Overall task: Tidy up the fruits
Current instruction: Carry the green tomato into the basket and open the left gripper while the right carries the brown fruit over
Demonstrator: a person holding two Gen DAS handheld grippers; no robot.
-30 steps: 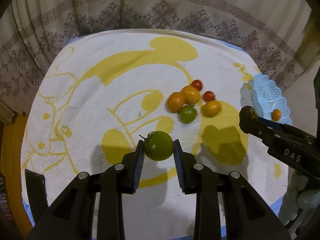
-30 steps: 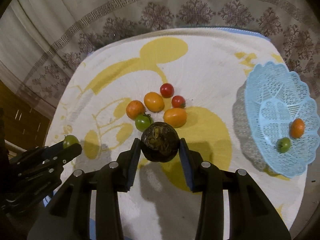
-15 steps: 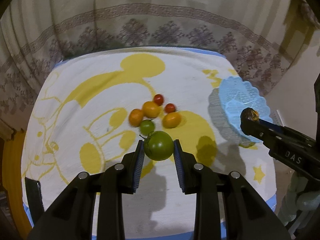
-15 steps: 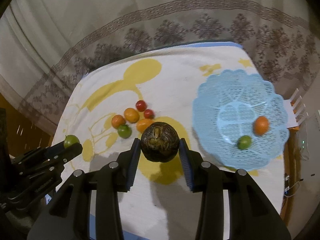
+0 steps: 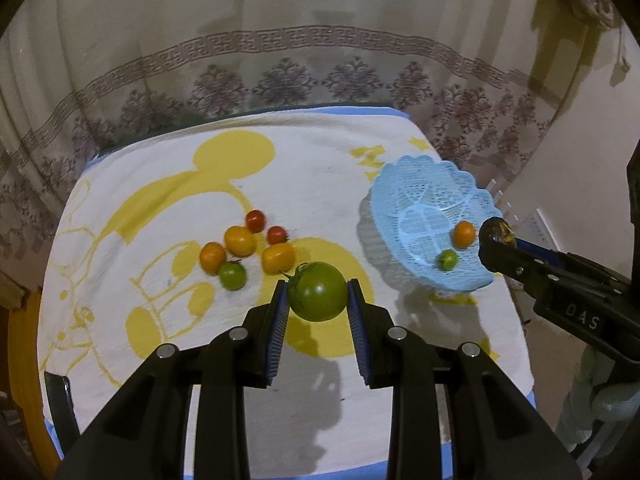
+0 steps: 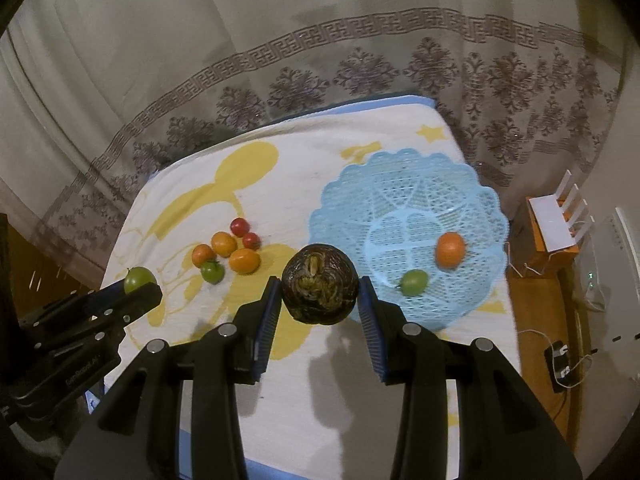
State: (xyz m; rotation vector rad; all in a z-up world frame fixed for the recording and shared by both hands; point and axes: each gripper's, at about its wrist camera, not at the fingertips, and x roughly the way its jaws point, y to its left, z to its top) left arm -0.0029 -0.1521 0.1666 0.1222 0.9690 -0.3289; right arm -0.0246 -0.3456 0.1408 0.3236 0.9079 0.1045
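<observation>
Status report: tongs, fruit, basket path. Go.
Left tongs shut on green tomato. Right tongs shut on dark brown fruit. Blue basket holds two fruits. Path clear.

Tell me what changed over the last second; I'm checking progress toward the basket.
Both grippers rose and swung toward the blue basket, now fully in view. The left gripper still clamps the green tomato, the right gripper the dark brown fruit. The loose tomatoes haven't moved.

"DAS" on right claw [image 5: 496,246] body.
</observation>
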